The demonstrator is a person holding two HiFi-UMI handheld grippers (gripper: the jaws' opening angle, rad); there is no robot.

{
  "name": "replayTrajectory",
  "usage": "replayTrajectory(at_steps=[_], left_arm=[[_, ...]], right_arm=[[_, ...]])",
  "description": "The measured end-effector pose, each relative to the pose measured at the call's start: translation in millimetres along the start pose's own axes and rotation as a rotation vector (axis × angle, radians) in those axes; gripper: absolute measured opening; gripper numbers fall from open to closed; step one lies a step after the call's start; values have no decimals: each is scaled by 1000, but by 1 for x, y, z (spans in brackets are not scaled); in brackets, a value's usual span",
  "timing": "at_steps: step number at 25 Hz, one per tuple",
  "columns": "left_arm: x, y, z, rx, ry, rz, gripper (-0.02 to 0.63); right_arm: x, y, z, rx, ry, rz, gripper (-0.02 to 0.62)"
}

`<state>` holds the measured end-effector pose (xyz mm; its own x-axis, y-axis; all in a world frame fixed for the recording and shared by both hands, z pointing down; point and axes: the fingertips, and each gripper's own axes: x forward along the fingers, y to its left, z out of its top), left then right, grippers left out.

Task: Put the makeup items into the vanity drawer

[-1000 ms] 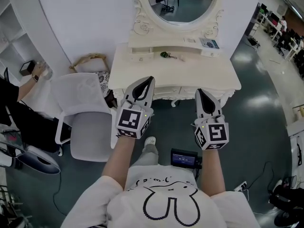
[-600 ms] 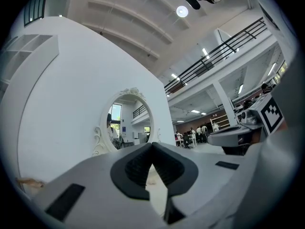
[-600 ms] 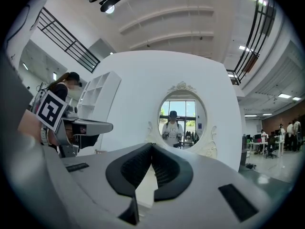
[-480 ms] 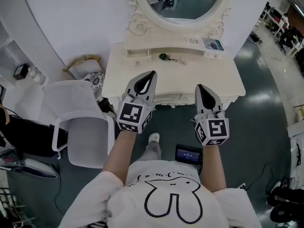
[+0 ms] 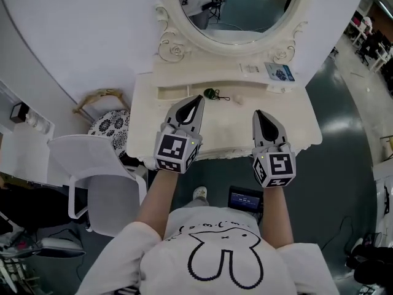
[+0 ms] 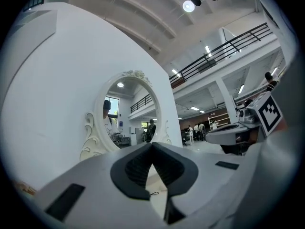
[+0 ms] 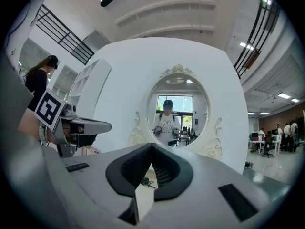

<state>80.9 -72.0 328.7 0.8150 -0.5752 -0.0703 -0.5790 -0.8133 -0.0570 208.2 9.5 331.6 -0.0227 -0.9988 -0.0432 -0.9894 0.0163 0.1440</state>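
Jaws are meeting tip to tip, empty, on left gripper (image 5: 197, 98) and right gripper (image 5: 258, 113), both hovering above the vanity tabletop (image 5: 226, 131).

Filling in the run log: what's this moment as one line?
stage: nothing picked yet | left claw: shut, empty | right claw: shut, empty | dark corded item: on vanity top, untouched

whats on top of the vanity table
A small dark green item with a cord, a tiny pale item beside it, and a blue-printed packet on the raised back shelf. The left gripper and right gripper cover part of the tabletop.
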Motion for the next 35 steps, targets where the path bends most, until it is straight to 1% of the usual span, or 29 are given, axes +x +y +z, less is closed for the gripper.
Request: replayTrajectory(at_steps=[7, 13, 17, 23, 29, 31, 35], left_arm=[[50, 27, -19, -23, 24, -20, 5], [79, 33, -33, -36, 51, -35, 5], [94, 36, -43, -49, 71, -24, 5], [117, 42, -63, -79, 113, 23, 5], [143, 51, -86, -110, 162, 69, 5], [150, 52, -94, -115, 181, 77, 5], [160, 54, -111, -127, 217, 93, 5]], right_arm=[[47, -23, -20, 19, 31, -7, 21], [68, -43, -38, 43, 69, -9, 21], [80, -57, -48, 61, 89, 1, 21], [107, -72, -73, 100, 145, 73, 22], [136, -83, -101, 123, 214, 149, 47], [143, -85, -111, 132, 240, 170, 45], [155, -88, -134, 158, 303, 208, 95]])
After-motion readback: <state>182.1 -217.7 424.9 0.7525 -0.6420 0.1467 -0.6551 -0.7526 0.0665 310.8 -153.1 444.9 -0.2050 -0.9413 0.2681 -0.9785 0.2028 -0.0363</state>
